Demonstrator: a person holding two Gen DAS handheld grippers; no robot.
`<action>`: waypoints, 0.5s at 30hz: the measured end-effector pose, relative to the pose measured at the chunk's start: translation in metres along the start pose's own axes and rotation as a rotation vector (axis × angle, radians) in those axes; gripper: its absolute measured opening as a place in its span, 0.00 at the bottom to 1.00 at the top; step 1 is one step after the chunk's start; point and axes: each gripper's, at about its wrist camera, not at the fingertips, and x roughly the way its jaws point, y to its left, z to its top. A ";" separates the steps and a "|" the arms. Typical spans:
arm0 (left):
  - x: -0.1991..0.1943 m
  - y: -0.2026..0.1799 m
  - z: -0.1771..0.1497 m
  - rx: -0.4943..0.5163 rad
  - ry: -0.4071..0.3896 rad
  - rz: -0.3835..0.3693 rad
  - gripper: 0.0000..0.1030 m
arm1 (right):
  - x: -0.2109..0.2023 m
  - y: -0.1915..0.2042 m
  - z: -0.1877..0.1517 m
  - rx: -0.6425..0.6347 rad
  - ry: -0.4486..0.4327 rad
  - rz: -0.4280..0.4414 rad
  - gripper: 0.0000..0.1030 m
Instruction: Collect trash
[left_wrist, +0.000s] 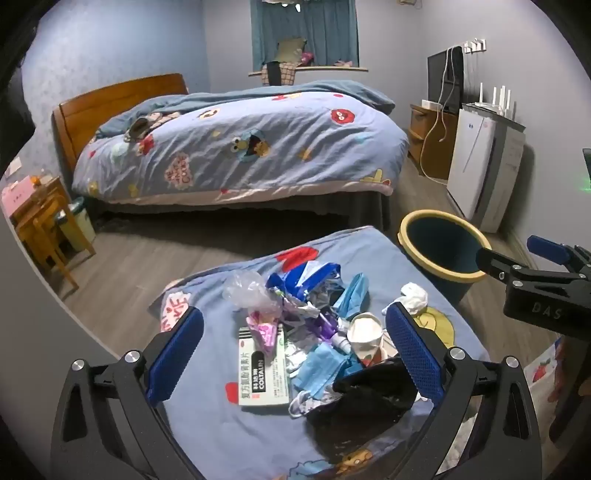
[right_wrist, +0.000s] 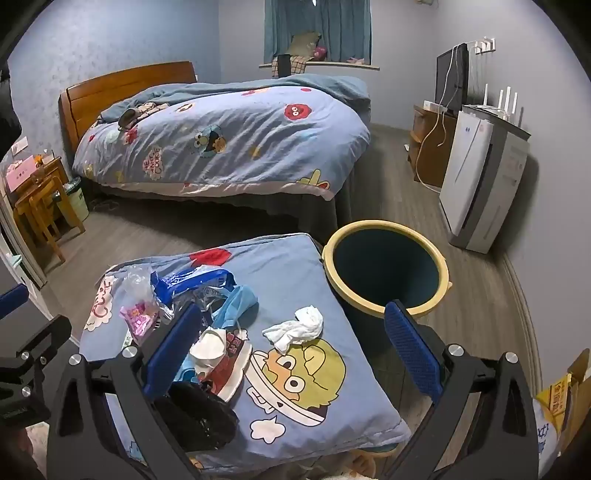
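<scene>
A bedroom with lilac walls. A wooden-framed bed (left_wrist: 236, 147) with a blue cartoon-print duvet fills the far side, below a window with teal curtains (left_wrist: 304, 33). Against the right wall stands a white air purifier (left_wrist: 480, 166). In the foreground, a padded surface under a matching blue cartoon cover (right_wrist: 295, 280) holds the trash. Just beside its far right corner, on the grey wood floor, stands an open bin (right_wrist: 386, 269), dark teal with a yellow rim.

The trash lies in a loose heap on the left part of the cover: a black plastic bag (left_wrist: 369, 398), a white-and-green medicine box (left_wrist: 262, 369), a blue-and-white wrapper (left_wrist: 306, 275), a blue face mask (left_wrist: 321, 363), a crumpled paper cup (left_wrist: 365, 332) and clear plastic (left_wrist: 247, 288). A crumpled white tissue (right_wrist: 295, 326) lies apart, nearer the bin.

The left gripper (left_wrist: 295, 354) hangs above the heap, jaws spread wide, gripping nothing. The right gripper (right_wrist: 291, 349) hangs above the tissue, jaws likewise wide and empty.
</scene>
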 end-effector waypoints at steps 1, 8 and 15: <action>0.000 0.000 0.000 -0.005 0.002 -0.004 0.95 | 0.000 0.000 0.000 0.001 -0.003 0.000 0.95; 0.000 0.000 0.000 -0.003 0.002 -0.004 0.95 | 0.001 0.001 -0.001 -0.001 0.002 -0.003 0.95; 0.000 0.000 0.000 -0.003 0.003 -0.007 0.95 | 0.001 0.001 -0.001 -0.001 0.001 -0.002 0.95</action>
